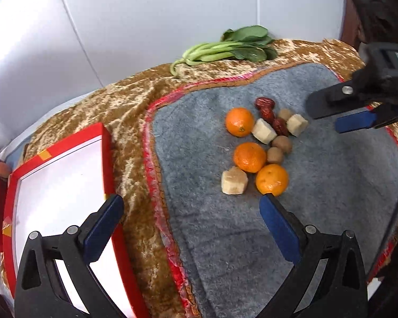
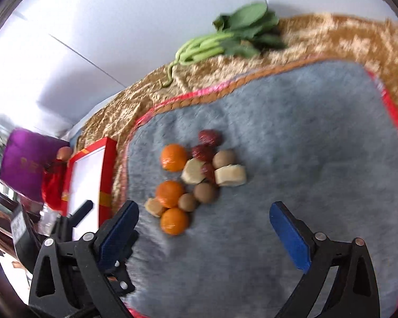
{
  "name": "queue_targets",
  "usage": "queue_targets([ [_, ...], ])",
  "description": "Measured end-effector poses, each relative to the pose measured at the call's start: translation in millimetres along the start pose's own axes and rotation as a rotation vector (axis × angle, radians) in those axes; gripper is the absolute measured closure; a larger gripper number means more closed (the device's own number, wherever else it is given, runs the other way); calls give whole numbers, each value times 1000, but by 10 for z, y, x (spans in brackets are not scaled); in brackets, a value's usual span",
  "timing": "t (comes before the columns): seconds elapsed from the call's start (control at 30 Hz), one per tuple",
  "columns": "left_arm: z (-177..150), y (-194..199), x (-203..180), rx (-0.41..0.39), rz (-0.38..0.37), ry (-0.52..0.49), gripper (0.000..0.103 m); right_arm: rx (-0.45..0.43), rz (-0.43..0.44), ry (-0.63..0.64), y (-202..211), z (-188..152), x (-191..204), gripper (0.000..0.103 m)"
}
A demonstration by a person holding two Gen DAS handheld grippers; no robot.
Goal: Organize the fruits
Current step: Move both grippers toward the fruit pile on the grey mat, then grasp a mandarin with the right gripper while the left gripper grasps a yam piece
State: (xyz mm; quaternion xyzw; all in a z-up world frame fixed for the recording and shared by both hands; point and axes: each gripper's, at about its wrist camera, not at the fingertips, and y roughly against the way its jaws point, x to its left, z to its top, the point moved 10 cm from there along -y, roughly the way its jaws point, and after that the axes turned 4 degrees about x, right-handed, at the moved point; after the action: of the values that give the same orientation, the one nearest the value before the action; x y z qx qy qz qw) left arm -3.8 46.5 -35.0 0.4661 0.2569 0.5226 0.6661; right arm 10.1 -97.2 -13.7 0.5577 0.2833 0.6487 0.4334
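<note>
White panelled wall [image 1: 146, 26] is sitting behind a surface draped in gold-brown patterned cloth [image 1: 130, 100], with a grey fleece mat [image 1: 318, 185] edged in red lying on top.

Left gripper [image 1: 191, 204] is hovering over the mat's near edge, jaws spread wide, holding nothing. Fruit pile is lying just ahead of its right finger: nearest orange [image 1: 272, 179] is sitting almost at that fingertip, second orange [image 1: 250, 157] just beyond it, third orange [image 1: 239, 121] farther ahead. Pale cut chunk [image 1: 234, 180] is touching the near oranges on the left; two more pale chunks [image 1: 264, 131] are lying deeper in the pile, mixed with red dates [image 1: 268, 112] and small brown round fruits [image 1: 275, 155].

Red-rimmed white tray [image 1: 61, 185] is sitting under and ahead of the left gripper's left finger, on the cloth beside the mat.

Right gripper [image 2: 203, 213] is also hanging wide apart and empty, pile ahead and slightly left of its centre, well clear of the fingertips. In the left view it is coming in from the far right, above the mat.

Leafy greens [image 1: 225, 47] are lying at the far edge by the wall. Purple box [image 2: 26, 164] and red bag [image 2: 53, 185] are sitting far left of the right gripper, past the tray; view is blurred there.
</note>
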Motion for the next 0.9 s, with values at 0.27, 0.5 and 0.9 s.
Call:
queue_targets([
  [0.27,-58,-162,-8,80,-19,-8,28,104,49,9,-219,-151,127,19],
  [0.5,-58,-41,11,84,10,-18,32,178,54,70,-456,-325,329,42],
  [0.9,-2,187,173,48,10,-31,32,183,-86,136,-830,-314,433,50],
])
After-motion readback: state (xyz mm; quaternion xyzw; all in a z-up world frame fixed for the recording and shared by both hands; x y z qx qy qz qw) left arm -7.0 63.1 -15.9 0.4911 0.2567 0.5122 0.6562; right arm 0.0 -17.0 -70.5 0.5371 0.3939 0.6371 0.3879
